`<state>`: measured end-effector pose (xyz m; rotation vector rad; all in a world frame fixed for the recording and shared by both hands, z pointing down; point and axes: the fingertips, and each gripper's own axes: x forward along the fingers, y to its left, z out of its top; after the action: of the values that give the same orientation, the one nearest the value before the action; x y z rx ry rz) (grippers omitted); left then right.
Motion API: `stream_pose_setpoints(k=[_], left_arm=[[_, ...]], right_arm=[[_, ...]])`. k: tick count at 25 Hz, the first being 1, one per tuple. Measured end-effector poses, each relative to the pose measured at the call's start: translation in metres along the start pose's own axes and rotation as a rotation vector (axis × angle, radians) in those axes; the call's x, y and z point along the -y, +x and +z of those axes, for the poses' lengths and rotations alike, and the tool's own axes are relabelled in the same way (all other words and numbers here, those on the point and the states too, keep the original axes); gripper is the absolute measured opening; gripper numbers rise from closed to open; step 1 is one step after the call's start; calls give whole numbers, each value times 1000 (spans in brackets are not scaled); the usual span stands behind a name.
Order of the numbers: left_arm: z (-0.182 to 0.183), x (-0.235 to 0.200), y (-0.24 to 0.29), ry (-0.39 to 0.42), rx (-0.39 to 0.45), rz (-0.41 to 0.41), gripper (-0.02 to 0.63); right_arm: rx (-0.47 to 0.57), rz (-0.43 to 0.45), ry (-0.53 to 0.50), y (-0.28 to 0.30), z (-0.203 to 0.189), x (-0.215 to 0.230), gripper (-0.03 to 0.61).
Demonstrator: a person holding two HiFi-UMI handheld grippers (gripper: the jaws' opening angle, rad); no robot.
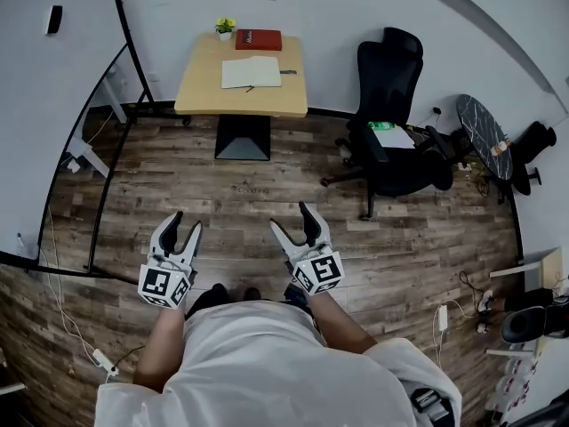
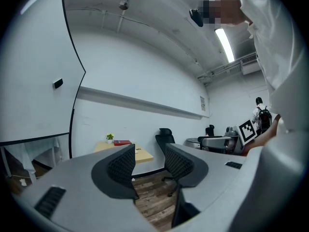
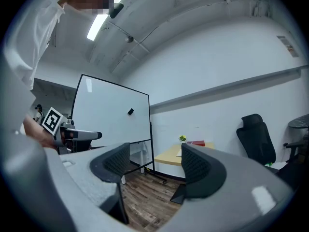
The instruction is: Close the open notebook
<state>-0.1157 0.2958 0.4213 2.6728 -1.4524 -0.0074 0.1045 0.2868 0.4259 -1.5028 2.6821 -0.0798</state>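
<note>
white shirt (image 1: pixel 267 354); grey, black-padded left hand-held gripper (image 1: pixel 185 223), right hand-held gripper (image 1: pixel 290 216).

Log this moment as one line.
left gripper: open, empty | right gripper: open, empty | notebook: open on table, far from both | closing: not started

Notebook (image 1: pixel 252 72): open and lying flat on a light wooden table (image 1: pixel 200 96), both pages face up. The pages are white, and any writing is too small to make out. The spread is wider than it is deep, roughly square to the table edges, with a slight skew. It sits mid-table, a little toward the far side. A closed red book (image 1: pixel 258 39) lies just beyond it, not touching. A small dark item (image 1: pixel 287 72) sits beside its right edge, identity unclear. In the right gripper view the notebook shows only as a pale sliver (image 3: pixel 179 153) on the tabletop.
</note>
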Motion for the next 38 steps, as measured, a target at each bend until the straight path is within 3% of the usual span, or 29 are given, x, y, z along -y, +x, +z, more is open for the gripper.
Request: stream_pose_setpoints(k=[11, 18, 38], left_arm=[[-14, -4, 19, -26, -20, 15, 183], [-18, -37, 62, -41, -10, 12, 183], [14, -183, 220, -74, 18, -41, 183]], right_arm=[[-35, -12, 21, 4, -14, 25, 337], [-62, -25, 25, 36, -21, 50, 337], [-54, -53, 70, 232, 6, 126, 337]])
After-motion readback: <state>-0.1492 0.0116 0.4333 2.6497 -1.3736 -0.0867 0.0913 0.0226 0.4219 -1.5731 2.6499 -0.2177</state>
